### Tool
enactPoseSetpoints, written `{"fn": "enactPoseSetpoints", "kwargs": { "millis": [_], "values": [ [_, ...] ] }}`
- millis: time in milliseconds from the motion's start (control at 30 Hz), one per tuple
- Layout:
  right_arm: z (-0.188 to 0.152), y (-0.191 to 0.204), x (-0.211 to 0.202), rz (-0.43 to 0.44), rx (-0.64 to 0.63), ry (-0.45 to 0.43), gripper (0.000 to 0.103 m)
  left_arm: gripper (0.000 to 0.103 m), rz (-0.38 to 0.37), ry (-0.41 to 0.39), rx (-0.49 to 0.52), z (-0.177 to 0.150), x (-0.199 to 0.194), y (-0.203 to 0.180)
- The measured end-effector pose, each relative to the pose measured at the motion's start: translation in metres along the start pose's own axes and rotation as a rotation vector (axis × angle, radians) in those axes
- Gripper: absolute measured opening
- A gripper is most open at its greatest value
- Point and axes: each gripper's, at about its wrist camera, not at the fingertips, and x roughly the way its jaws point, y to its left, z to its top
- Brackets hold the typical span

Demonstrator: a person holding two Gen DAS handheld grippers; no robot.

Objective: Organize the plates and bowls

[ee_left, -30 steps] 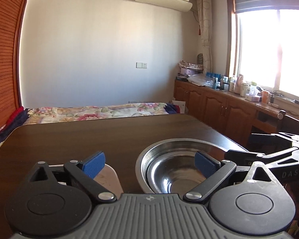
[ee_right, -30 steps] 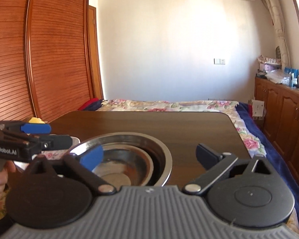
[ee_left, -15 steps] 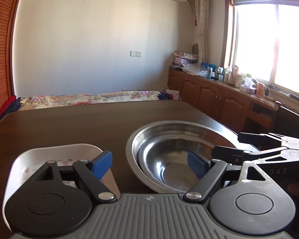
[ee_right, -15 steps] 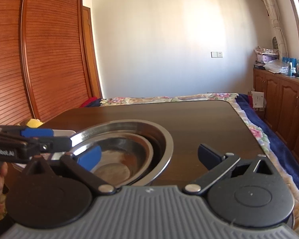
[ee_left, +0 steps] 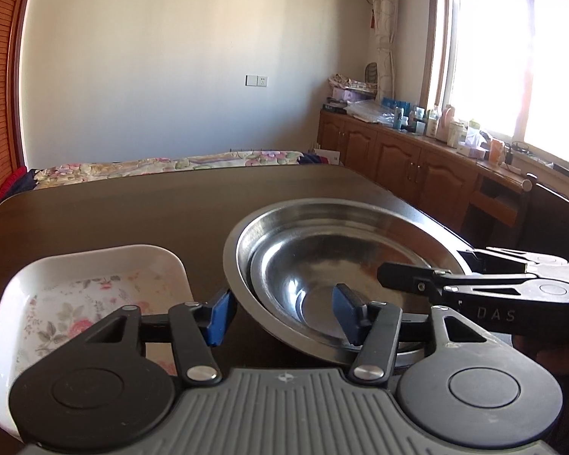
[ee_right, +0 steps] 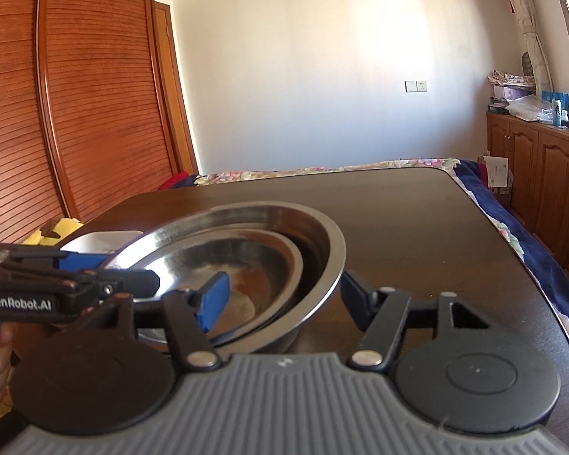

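Two nested steel bowls, a large outer bowl [ee_left: 345, 220] with a smaller bowl [ee_left: 311, 276] inside, sit on the dark wooden table [ee_left: 132, 212]. My left gripper [ee_left: 282, 316] is open and straddles the bowls' left rim, one finger outside, one inside. My right gripper [ee_right: 284, 297] is open and straddles the bowls' [ee_right: 322, 242] right rim the same way. A white rectangular dish with a flower print [ee_left: 95, 284] lies left of the bowls, partly under my left gripper.
The table's right edge [ee_right: 512, 250] runs beside a bed with a flowered cover [ee_right: 519, 242]. Wooden cabinets [ee_left: 417, 174] with bottles stand under the window. A slatted wooden wardrobe [ee_right: 76, 113] is at the left. A yellow object [ee_right: 57, 231] lies beyond the white dish.
Both grippers have moved forward and down so their open fingers now straddle the bowls' opposite rims. The white dish has come into fuller view on the left.
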Motion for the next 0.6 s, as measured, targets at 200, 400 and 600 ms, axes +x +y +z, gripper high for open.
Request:
{"fn": "enactPoseSetpoints", "kwargs": {
  "millis": [200, 400, 600],
  "values": [
    [0.0000, 0.0003, -0.0003, -0.005, -0.011, -0.013, 0.058, 0.056, -0.006, 0.004, 0.000, -0.0014, 0.0010, -0.0018],
    [0.0002, -0.0030, 0.0004, 0.002, -0.016, -0.028, 0.045, 0.055, -0.007, -0.012, -0.001, -0.0038, 0.0012, -0.0021],
    [0.0006, -0.0067, -0.0007, 0.007, -0.001, -0.049, 0.043, 0.053, -0.016, -0.013, -0.006, -0.0032, -0.0024, -0.0017]
  ]
}}
